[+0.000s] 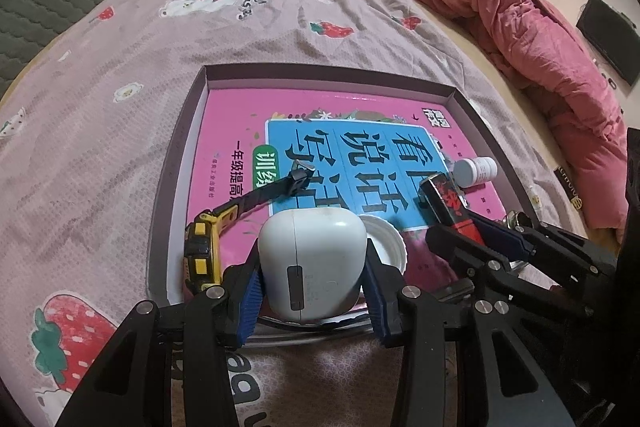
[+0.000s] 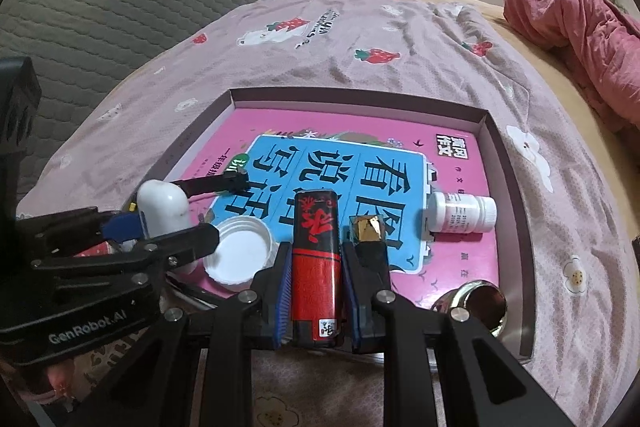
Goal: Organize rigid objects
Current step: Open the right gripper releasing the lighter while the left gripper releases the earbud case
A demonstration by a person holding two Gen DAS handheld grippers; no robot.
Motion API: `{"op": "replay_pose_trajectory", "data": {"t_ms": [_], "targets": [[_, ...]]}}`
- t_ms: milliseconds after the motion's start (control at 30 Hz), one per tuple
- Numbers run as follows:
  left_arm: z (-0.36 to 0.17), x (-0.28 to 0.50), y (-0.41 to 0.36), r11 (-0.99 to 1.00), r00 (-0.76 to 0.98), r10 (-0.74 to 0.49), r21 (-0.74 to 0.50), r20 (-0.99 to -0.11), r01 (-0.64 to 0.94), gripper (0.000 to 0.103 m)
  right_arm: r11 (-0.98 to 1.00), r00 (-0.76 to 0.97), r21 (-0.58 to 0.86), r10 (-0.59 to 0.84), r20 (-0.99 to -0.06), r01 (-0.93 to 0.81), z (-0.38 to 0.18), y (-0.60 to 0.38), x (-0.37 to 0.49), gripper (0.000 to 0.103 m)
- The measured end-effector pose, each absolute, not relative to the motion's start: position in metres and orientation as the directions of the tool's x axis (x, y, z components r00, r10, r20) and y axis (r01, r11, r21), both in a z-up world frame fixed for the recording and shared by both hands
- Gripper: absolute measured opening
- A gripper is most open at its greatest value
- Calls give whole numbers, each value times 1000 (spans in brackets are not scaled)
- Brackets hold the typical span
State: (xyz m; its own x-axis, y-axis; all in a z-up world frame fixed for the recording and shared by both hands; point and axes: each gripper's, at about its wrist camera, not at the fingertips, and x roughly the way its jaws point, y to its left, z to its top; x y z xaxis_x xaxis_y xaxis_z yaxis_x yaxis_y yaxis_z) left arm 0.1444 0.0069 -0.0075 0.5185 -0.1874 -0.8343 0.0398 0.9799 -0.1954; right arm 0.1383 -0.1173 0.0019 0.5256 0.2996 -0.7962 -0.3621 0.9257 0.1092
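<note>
Both of your grippers are clamped on an object over the shallow box on the bed.

Your left gripper [image 1: 312, 291] is partly open around the white case [image 1: 312, 263], its blue pads pressing both sides, holding it above the near left part of the box tray [image 1: 320, 71]. Your right gripper [image 2: 314, 291] is nearly closed on the red and black tube [image 2: 316, 259], held above the near middle of the tray. Inside the tray, on the pink book [image 2: 360, 131] that covers its floor, a white lid [image 2: 240, 255] lies between the two grippers, a small white bottle [image 2: 460, 213] lies on its side near the right wall, a gold-wrapped piece [image 2: 366, 229] sits just right of the tube, and a yellow and black watch [image 1: 204, 247] lies by the left wall. The tray rests on the strawberry-print bedspread [image 1: 120, 147].
</note>
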Motion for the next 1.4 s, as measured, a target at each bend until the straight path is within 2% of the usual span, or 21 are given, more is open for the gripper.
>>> {"op": "replay_pose_trajectory", "data": {"t_ms": [600,1400], "targets": [[-13,146,2,980,508,-191,-194,-840,48,45,933,521,25,223,-824,-359,-11,-114,141,23],[-16,153,-5,990,481,-138,-120,-866,68,45,924,495,55,252,-832,-377,-7,-123,135,25]]}}
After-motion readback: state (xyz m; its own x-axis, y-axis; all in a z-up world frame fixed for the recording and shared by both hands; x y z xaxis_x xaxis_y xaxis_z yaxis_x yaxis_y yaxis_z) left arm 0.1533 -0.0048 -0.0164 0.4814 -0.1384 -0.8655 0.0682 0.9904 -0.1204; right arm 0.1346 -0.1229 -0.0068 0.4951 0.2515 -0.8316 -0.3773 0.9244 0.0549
